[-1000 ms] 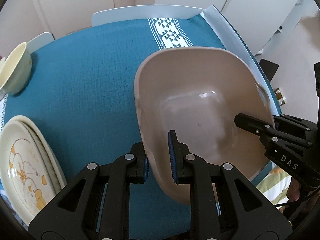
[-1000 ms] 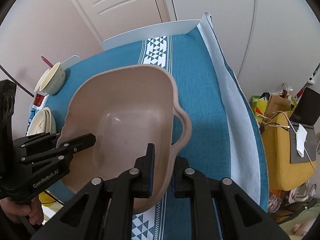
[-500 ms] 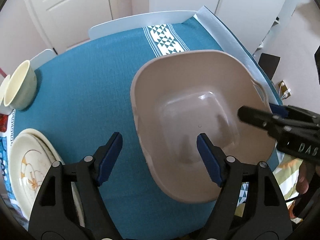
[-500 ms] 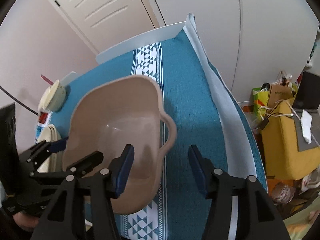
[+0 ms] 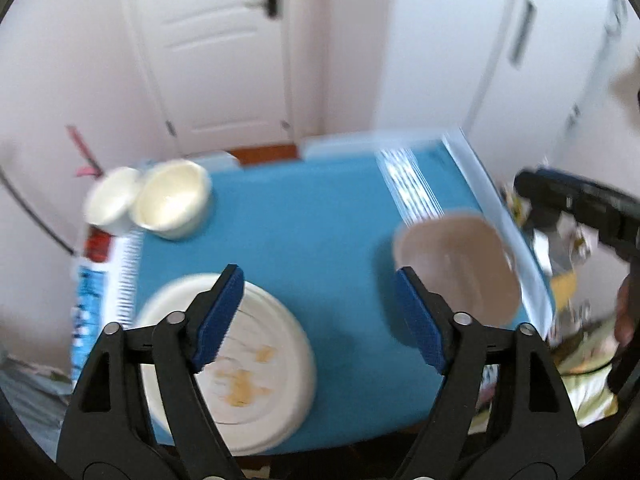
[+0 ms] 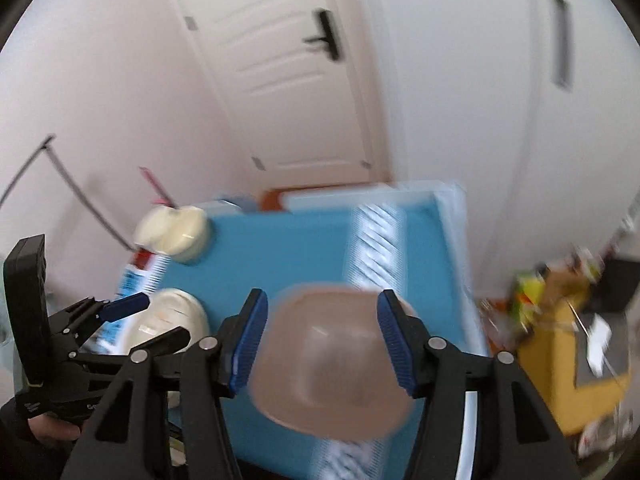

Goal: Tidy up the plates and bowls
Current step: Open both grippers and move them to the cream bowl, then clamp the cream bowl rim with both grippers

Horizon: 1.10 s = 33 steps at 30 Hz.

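Both my tongs stand wide and empty. Plate stack [image 5: 240, 360] lies at 7 o'clock on the blue cloth [image 5: 300, 232], directly under my left gripper [image 5: 320, 316]; right gripper [image 6: 320, 344] hangs over the tan basin [image 6: 332, 368]

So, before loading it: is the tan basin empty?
Empty, apparently: the tan basin sits upright on the table, its bare bottom visible, though the frame is blurred.
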Each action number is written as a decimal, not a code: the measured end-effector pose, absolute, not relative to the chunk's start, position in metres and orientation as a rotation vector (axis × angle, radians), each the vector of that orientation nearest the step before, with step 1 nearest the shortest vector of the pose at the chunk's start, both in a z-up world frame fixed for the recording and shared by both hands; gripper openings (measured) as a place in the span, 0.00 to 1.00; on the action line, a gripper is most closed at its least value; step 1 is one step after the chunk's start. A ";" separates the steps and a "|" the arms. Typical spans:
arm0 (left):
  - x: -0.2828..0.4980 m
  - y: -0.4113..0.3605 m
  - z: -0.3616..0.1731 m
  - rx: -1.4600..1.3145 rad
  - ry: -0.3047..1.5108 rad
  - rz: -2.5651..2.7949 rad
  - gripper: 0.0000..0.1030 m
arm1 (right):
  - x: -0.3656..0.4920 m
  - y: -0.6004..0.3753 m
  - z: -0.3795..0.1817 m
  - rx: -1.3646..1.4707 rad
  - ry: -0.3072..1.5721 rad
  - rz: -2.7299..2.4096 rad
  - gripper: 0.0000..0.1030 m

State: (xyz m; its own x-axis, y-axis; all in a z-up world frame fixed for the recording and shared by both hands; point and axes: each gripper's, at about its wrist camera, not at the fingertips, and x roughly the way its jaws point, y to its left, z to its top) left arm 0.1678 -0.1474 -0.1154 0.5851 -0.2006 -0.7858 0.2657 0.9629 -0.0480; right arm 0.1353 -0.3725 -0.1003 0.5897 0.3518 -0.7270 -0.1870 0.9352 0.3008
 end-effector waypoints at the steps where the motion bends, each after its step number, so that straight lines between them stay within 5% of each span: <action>1: 0.171 -0.135 -0.105 0.048 0.888 -0.254 1.00 | 0.141 -0.363 -0.094 0.203 0.871 0.346 0.74; 2: 0.176 -0.124 -0.098 0.021 0.869 -0.241 1.00 | 0.146 -0.354 -0.088 0.205 0.852 0.371 0.94; 3: 0.183 -0.110 -0.090 -0.020 0.843 -0.220 1.00 | 0.153 -0.343 -0.082 0.204 0.828 0.399 1.00; 12: 0.267 0.006 -0.101 -0.191 0.960 -0.035 1.00 | 0.244 -0.225 -0.067 0.069 0.882 0.439 1.00; 19: 0.334 0.054 -0.173 -0.267 1.142 -0.028 0.95 | 0.330 -0.146 -0.148 0.035 1.148 0.447 0.99; 22: 0.350 0.055 -0.209 -0.283 1.211 -0.041 0.73 | 0.350 -0.135 -0.193 0.063 1.250 0.434 0.90; 24: 0.363 0.057 -0.231 -0.296 1.254 -0.056 0.67 | 0.356 -0.127 -0.222 0.069 1.314 0.432 0.71; 33: 0.387 0.049 -0.274 -0.281 1.301 -0.121 0.46 | 0.372 -0.116 -0.265 0.139 1.396 0.415 0.46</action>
State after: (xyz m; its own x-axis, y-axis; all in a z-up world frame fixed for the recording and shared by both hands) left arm 0.3871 0.0490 -0.2737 0.2657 -0.2455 -0.9323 -0.0693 0.9597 -0.2725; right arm 0.3719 -0.1157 -0.2645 0.1155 0.3630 -0.9246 -0.2014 0.9201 0.3360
